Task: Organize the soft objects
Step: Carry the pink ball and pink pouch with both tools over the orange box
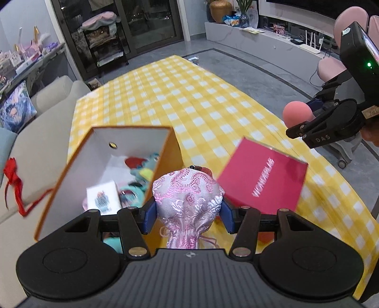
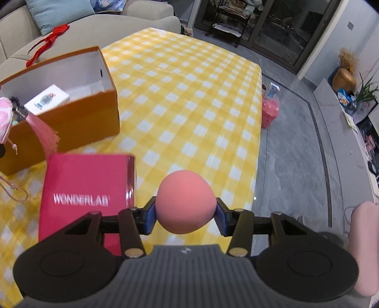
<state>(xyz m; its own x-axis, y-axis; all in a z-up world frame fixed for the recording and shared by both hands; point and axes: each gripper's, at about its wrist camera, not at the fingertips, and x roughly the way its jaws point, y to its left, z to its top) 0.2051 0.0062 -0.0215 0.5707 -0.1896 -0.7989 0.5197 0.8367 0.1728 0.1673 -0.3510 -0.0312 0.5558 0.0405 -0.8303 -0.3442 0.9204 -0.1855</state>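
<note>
My left gripper (image 1: 188, 209) is shut on a pink brocade drawstring pouch (image 1: 187, 196), held above the table just right of the open orange box (image 1: 59, 175). The pouch's edge (image 2: 4, 118) and its pink tassel (image 2: 46, 132) show at the left of the right wrist view. Soft toys (image 1: 142, 173) and a small white carton (image 1: 103, 197) lie inside the box. My right gripper (image 2: 186, 210) is shut on a pink egg-shaped sponge (image 2: 186, 201), raised over the yellow checked tablecloth (image 2: 189, 94). From the left wrist that gripper (image 1: 305, 120) and sponge (image 1: 297, 113) appear at the right.
A magenta Wonderlab box (image 2: 85, 189) lies on the cloth between the grippers, also seen as the magenta box (image 1: 263, 180). A beige sofa (image 2: 106, 21) with a red ribbon (image 2: 49, 38) stands behind the orange box (image 2: 71, 113). A pink basket (image 2: 270, 111) sits on the floor past the table's far edge.
</note>
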